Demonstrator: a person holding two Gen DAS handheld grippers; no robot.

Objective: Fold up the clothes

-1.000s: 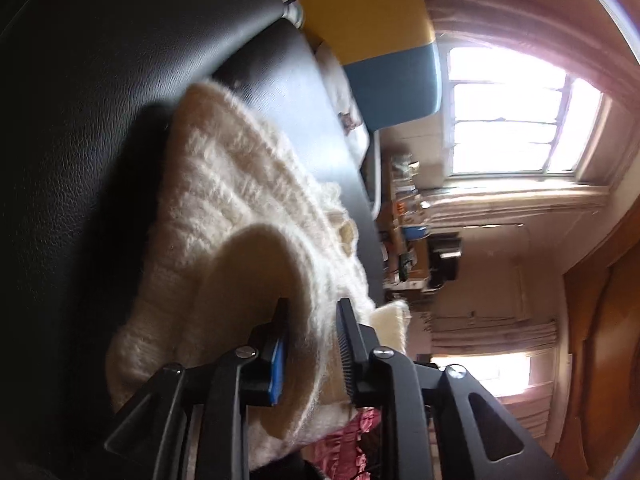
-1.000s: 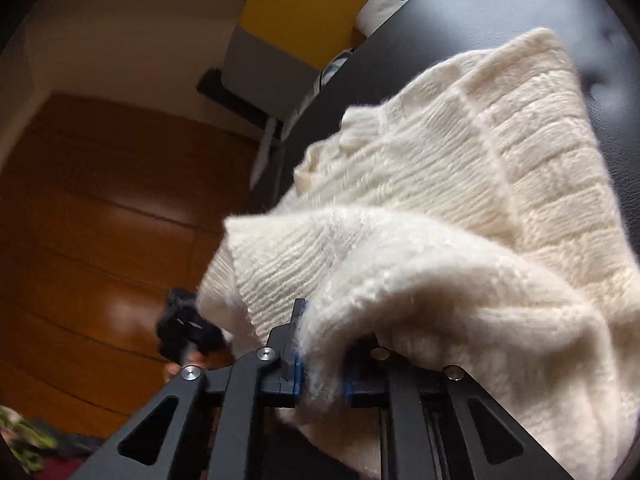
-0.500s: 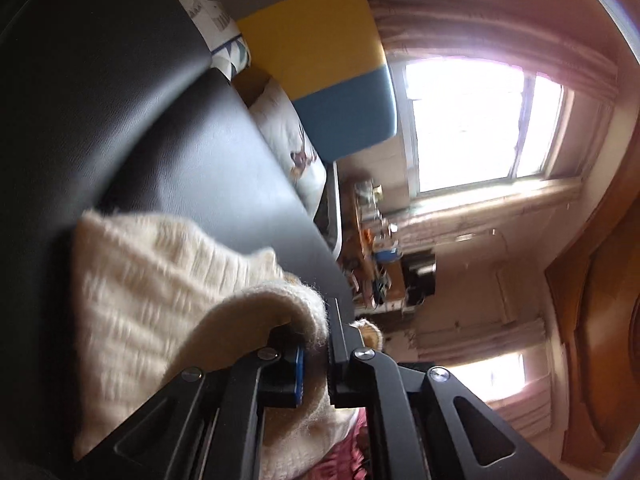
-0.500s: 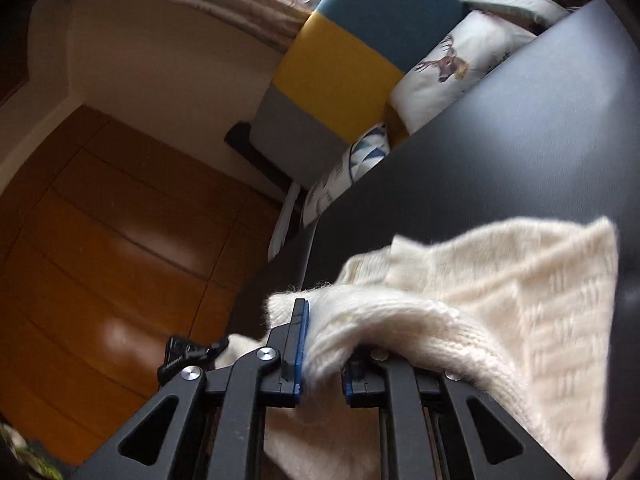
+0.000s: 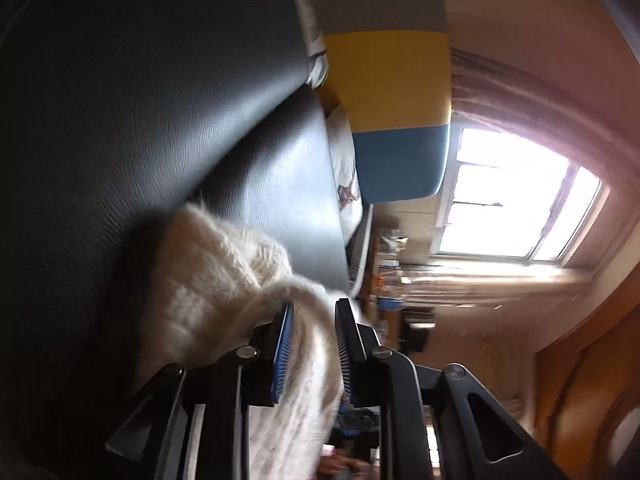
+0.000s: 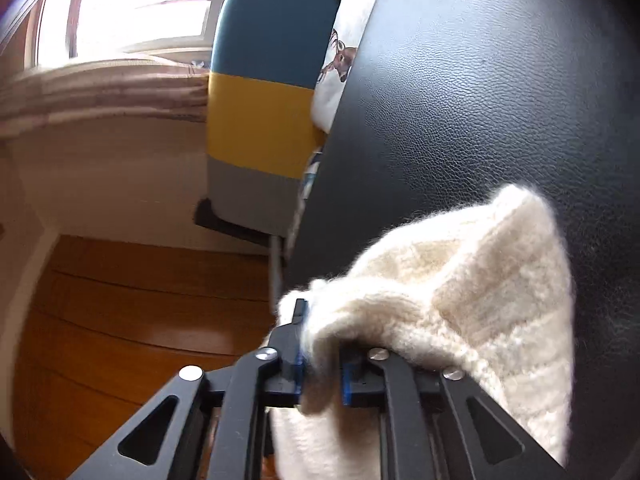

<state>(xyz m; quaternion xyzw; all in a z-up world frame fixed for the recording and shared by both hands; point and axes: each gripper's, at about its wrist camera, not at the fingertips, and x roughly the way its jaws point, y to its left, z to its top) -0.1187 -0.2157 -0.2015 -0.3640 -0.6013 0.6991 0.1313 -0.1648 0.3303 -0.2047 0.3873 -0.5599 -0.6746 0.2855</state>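
Note:
A cream knit sweater lies bunched on the black leather seat. A fold of it runs between the blue-padded fingers of my left gripper, which is shut on the fabric; this part is motion-blurred. In the right wrist view the same sweater is lifted into a peak over the black seat. My right gripper is shut on its near edge, and fabric drapes over the right finger and hangs below.
A blue, yellow and grey cushioned chair back stands past the seat's far edge, with a deer-print pillow beside it. A bright window and cluttered shelves are beyond. Wood floor lies off the seat's edge.
Both grippers have drawn the sweater up and back, so it bunches into a smaller heap and more black seat shows. The left jaws stand a little wider than half a second ago.

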